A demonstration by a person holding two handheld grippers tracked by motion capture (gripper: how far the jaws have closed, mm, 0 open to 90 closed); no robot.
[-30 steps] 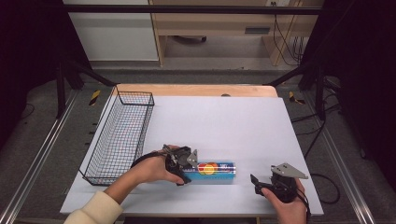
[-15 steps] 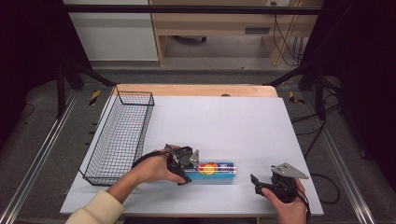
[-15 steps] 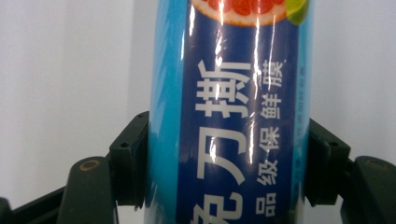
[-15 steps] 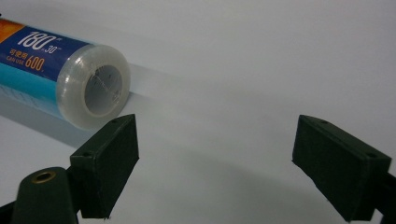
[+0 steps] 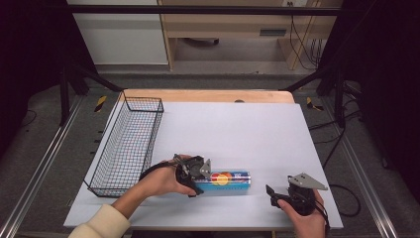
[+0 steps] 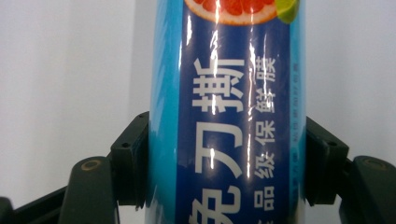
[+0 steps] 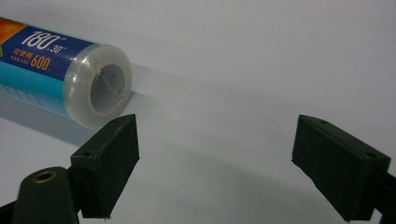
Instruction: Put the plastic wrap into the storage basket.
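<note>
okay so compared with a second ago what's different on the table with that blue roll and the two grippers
Little has moved. The left gripper has just been closing its jaws and now clamps the blue roll from both sides; the roll lies where it lay, on the white table. The right gripper stays open near the roll's far end, and the wire basket has not shifted.

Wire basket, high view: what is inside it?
Nothing shows inside the wire basket; the white table shows through its mesh. The nearest bottom corner is partly covered by the person's left hand.
</note>
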